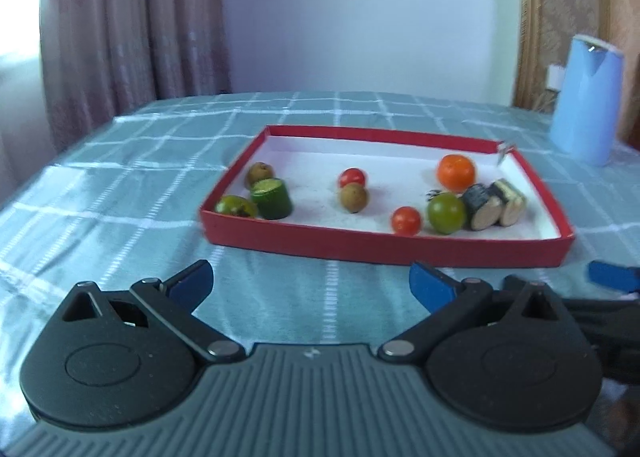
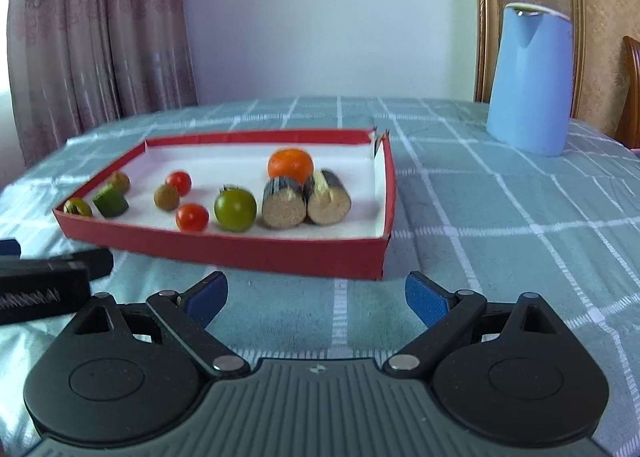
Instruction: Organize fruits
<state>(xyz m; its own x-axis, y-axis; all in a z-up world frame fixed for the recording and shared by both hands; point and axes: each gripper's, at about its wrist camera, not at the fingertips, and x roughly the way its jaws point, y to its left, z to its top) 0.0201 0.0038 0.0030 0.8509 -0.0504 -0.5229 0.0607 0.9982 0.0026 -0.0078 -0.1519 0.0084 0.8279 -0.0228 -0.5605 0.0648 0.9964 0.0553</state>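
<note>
- While both grippers hang above the checked teal tablecloth, the left gripper has its blue-padded fingers spread wide, released, with nothing between them and nothing touched.
- At the near-left corner of the red tray lies a green fruit with dark marks, touching a green cut cylinder; behind them sits a brownish round fruit.
- Near the tray's middle, a small red tomato sits just behind another brown round fruit, the two touching or nearly so.
- Further right, a second red tomato lies just beside a green tomato, close to the front wall.
- Behind the green tomato rests an orange.
- Right of the green tomato lie two dark-skinned cut logs, side by side, pale cut ends facing the cameras.
- From the right wrist view, the right gripper is likewise released, its fingers far apart, empty, hovering over the cloth just in front of the tray's near-right corner.
- At that view's left edge, part of the left gripper's black body shows beside the tray.
- Well apart from the tray, at far right on the table, stands a light blue jug.
</note>
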